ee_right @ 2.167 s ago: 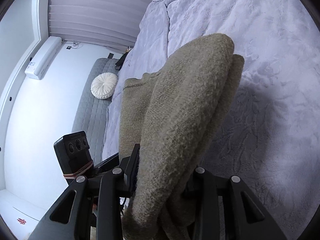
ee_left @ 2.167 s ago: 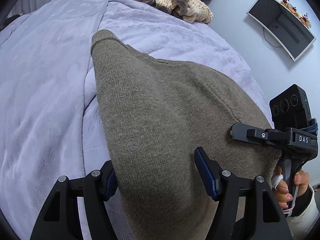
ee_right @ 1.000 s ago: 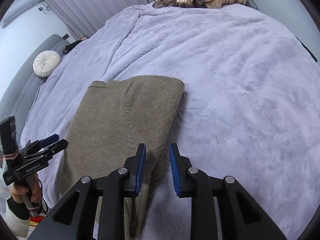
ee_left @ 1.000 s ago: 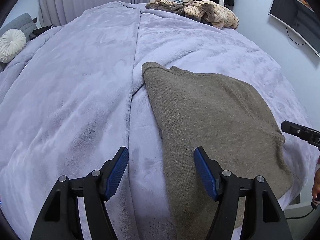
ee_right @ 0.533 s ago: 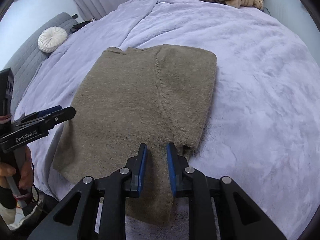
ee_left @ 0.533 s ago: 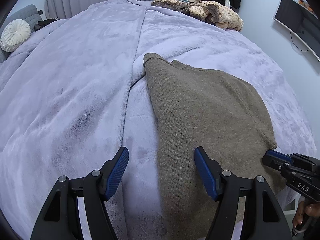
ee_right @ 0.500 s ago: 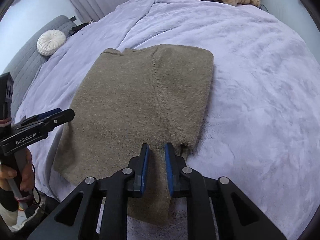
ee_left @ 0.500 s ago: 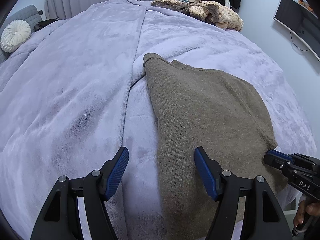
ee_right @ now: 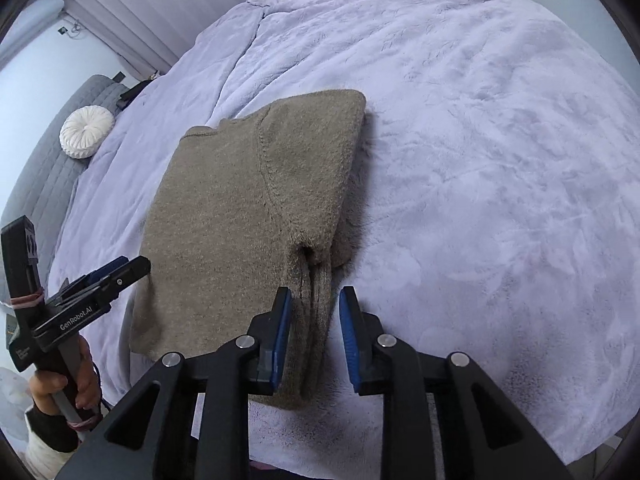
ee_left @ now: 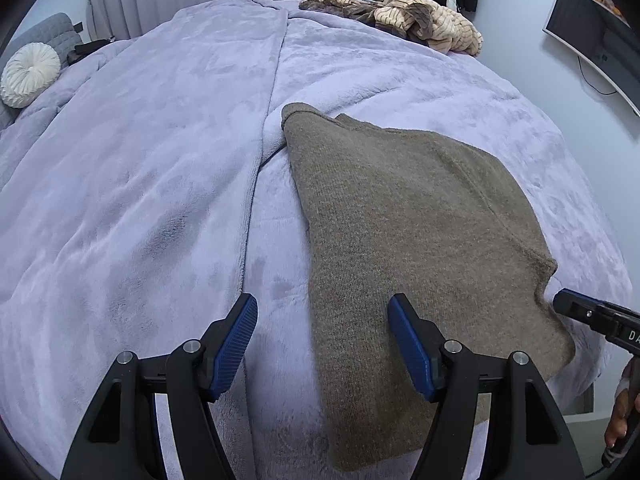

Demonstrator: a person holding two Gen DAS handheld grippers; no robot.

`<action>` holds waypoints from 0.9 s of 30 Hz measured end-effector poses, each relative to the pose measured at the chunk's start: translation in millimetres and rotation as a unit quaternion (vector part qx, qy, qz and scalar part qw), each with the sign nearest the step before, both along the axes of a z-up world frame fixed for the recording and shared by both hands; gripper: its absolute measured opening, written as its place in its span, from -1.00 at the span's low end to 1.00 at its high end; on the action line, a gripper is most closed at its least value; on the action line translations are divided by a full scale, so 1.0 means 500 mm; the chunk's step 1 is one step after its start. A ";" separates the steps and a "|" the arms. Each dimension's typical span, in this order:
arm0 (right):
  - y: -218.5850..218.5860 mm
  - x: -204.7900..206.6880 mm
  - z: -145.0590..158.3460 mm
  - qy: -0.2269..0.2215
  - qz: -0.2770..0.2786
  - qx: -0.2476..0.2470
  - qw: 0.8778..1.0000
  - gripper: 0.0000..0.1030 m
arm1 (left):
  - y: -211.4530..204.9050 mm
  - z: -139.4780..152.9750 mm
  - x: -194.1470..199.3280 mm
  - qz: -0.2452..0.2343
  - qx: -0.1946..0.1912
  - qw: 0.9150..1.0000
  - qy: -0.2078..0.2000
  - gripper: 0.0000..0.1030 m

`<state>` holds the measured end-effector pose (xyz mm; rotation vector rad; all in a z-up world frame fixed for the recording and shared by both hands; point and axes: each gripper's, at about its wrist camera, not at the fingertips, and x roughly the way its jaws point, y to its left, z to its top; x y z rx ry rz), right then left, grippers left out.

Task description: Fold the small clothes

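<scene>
A brown knit sweater (ee_left: 400, 208) lies folded lengthwise on the lilac blanket (ee_left: 140, 160), with its sleeve laid over the right side (ee_right: 312, 168). My left gripper (ee_left: 322, 304) is open and holds nothing; it hovers over the sweater's left edge near the hem. My right gripper (ee_right: 315, 294) stands at the sweater's near right corner. Its jaws are opening, and a doubled ridge of the fabric runs between them. The right pad is clear of the cloth. Each view also shows the other gripper: the right one (ee_left: 592, 316) and the left one (ee_right: 120, 270).
A pile of beige and brown clothes (ee_left: 400, 24) sits at the bed's far end. A round white cushion (ee_right: 86, 132) rests on a grey sofa to the left. A monitor (ee_left: 592, 36) hangs on the right wall. The bed's near edge drops off just below the sweater's hem.
The sweater, held up by both grippers earlier, now lies flat on the bed. My right gripper shifted to the near right corner, narrowed, then widened around the fabric ridge. The left gripper stayed put.
</scene>
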<state>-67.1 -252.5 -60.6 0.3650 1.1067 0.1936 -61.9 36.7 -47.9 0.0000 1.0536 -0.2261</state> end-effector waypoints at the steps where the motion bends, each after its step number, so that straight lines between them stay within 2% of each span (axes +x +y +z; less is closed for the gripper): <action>1: 0.000 0.000 0.008 -0.002 -0.003 -0.001 1.000 -0.28 | 0.001 0.003 -0.002 0.002 -0.002 1.000 0.000 0.35; 2: 0.000 -0.001 0.017 -0.004 -0.005 -0.001 1.000 -0.15 | 0.002 0.006 -0.004 0.004 -0.003 1.000 0.001 0.35; 3: 0.001 0.000 0.025 -0.005 -0.007 -0.002 1.000 0.10 | 0.003 0.010 -0.005 0.007 -0.004 1.000 0.001 0.35; 9: 0.024 0.014 0.062 -0.017 0.004 -0.023 1.000 0.18 | 0.000 0.035 -0.015 0.016 0.006 1.000 -0.004 0.35; 11: 0.035 0.020 0.068 -0.015 0.006 -0.033 0.999 0.34 | -0.003 0.043 -0.019 0.018 0.010 1.000 -0.005 0.41; 12: 0.041 0.023 0.071 -0.014 0.007 -0.038 0.999 0.44 | -0.003 0.047 -0.021 0.020 0.012 1.000 -0.006 0.48; 13: 0.048 0.025 0.074 -0.013 0.009 -0.043 0.999 0.51 | -0.004 0.052 -0.023 0.023 0.015 1.000 -0.009 0.62; 14: 0.054 0.027 0.078 -0.013 0.011 -0.048 0.999 0.53 | -0.004 0.056 -0.025 0.025 0.017 0.999 -0.013 0.64; 20: 0.089 0.036 0.102 -0.005 0.018 -0.070 0.997 0.63 | -0.001 0.063 -0.023 0.046 0.035 0.998 -0.002 0.64; 24: 0.103 0.039 0.107 0.003 0.018 -0.074 0.997 0.99 | 0.005 0.057 -0.021 0.058 0.034 0.998 0.014 0.64; 25: 0.105 0.041 0.106 0.001 0.018 -0.074 0.997 0.99 | 0.006 0.056 -0.022 0.059 0.033 0.998 0.015 0.64; 26: 0.109 0.043 0.103 0.005 0.017 -0.079 0.997 0.99 | 0.005 0.055 -0.023 0.059 0.032 0.998 0.015 0.73; 27: 0.114 0.044 0.101 0.006 0.015 -0.091 0.996 0.99 | 0.005 0.055 -0.023 0.058 0.031 0.998 0.015 0.93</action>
